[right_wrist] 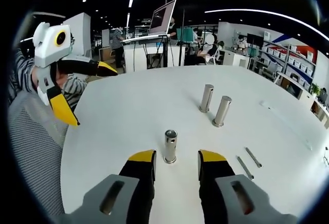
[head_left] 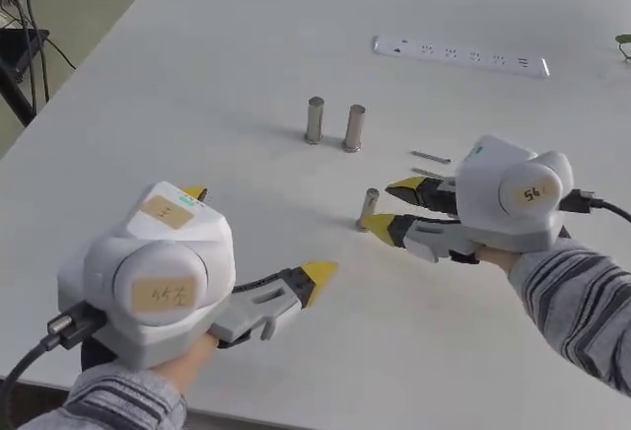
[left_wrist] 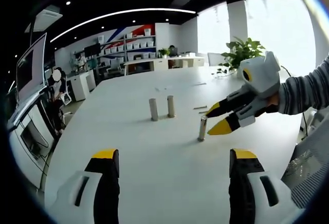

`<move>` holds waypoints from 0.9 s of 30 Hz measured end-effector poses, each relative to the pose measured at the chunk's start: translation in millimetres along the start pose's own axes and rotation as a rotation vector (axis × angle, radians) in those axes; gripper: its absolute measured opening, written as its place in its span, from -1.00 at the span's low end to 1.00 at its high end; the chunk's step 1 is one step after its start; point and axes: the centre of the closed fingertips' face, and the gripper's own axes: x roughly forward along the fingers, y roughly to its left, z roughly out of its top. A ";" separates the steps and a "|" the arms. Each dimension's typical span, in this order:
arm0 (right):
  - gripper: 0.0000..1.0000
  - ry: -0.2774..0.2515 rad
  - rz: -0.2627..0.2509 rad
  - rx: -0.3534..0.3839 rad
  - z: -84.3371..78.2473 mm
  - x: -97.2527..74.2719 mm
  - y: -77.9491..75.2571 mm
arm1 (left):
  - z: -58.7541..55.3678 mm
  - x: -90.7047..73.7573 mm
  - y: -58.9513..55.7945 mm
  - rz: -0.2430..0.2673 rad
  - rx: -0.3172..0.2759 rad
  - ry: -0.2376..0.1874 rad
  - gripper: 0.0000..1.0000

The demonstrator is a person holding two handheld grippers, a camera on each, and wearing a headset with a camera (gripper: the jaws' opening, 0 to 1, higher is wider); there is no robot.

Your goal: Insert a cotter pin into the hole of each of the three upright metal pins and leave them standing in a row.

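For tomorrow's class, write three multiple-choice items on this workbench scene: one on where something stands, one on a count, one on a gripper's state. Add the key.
1. Where does the lone metal pin stand?
A) at the right gripper's jaw tips
B) inside the left gripper's jaws
C) flat on its side

2. How many metal pins stand upright on the table?
A) two
B) three
C) five

3. How do the left gripper's jaws stand?
A) shut on a metal pin
B) shut on nothing
C) open

Key:
1 A: the right gripper view shows it upright, just ahead of the gap between the yellow tips.
2 B: one back pin, a second back pin beside it, plus the lone one.
3 C: its tips sit wide apart with bare table between them.
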 end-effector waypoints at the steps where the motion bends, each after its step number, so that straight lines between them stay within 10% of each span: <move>1: -0.43 0.010 -0.002 -0.006 -2.4 -2.4 -1.7 | 0.3 0.0 -0.3 -0.002 -0.001 -0.002 0.74; 27: -0.79 0.321 -0.159 0.002 -52.5 -22.5 -79.6 | 0.9 -0.2 -3.0 -0.016 -0.006 -0.001 0.68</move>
